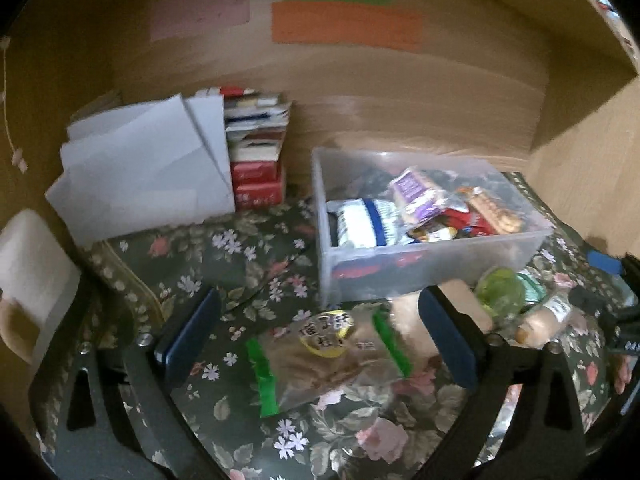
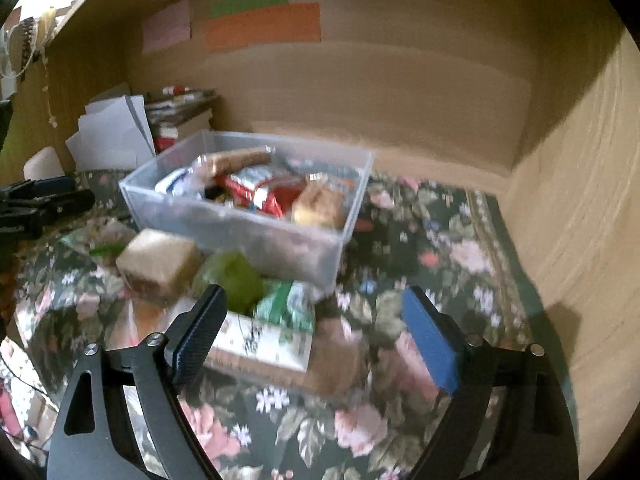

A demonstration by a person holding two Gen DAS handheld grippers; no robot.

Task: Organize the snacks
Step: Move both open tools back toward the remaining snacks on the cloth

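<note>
A clear plastic bin point(image 1: 420, 268) point(image 2: 240, 232) holding several wrapped snacks stands on the floral cloth point(image 1: 240, 256). In front of it lies a clear packet with green edges and a yellow label point(image 1: 328, 364), flat between the wide-apart fingers of my left gripper point(image 1: 320, 332), which is open and not touching it. My right gripper point(image 2: 316, 324) is open too. A white and green packet point(image 2: 268, 340) and a brown snack point(image 2: 340, 356) lie between its fingers. A green round snack point(image 2: 232, 280) and a tan block point(image 2: 160, 260) rest just beyond.
White folded papers point(image 1: 140, 176) and a stack of red boxes and books point(image 1: 256, 152) stand at the back left. A wooden back wall carries an orange note point(image 1: 344, 24). A wooden side wall point(image 2: 580, 200) closes the right. The left gripper's body point(image 2: 40, 200) shows left of the bin.
</note>
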